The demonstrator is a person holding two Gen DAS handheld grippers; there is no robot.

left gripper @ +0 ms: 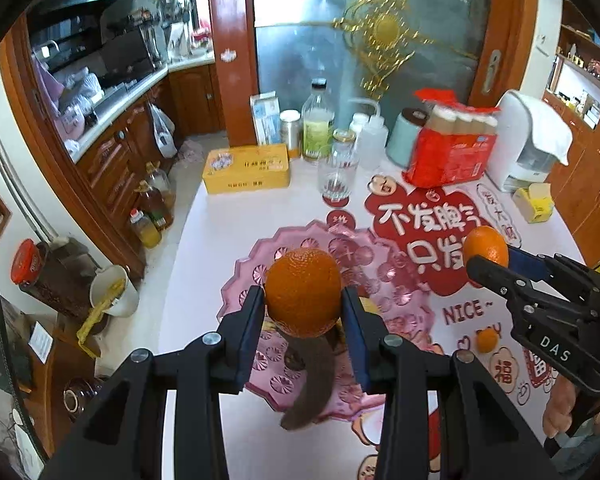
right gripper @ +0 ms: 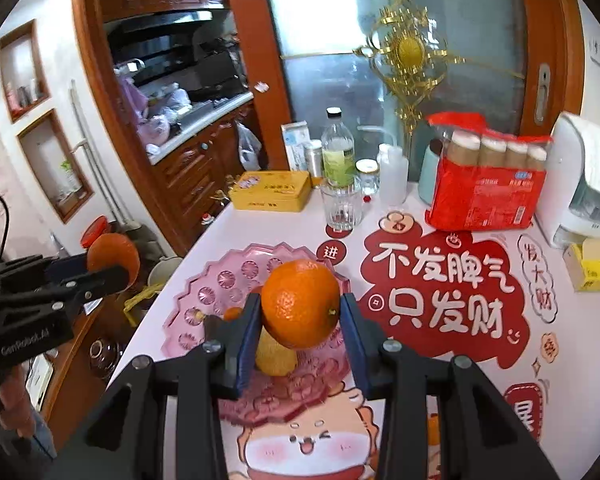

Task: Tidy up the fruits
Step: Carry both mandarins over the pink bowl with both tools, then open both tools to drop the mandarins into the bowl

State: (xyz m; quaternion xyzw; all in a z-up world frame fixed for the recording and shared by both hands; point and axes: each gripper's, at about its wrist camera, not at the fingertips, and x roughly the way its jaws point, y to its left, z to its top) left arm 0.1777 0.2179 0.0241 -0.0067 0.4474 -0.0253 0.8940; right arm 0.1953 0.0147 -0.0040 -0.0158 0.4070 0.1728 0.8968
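My left gripper is shut on a large orange, held in the air above a pink scalloped plate. My right gripper is shut on a second orange, also above the pink plate. Each gripper shows in the other's view: the right one at the right edge with its orange, the left one at the left edge with its orange. A brown, overripe banana, a yellow fruit and a small orange lie on the plate.
Another small orange lies on the printed tablecloth right of the plate. At the back stand a drinking glass, a yellow tin, bottles, a red drink pack and a white appliance. The table's left edge drops to the floor.
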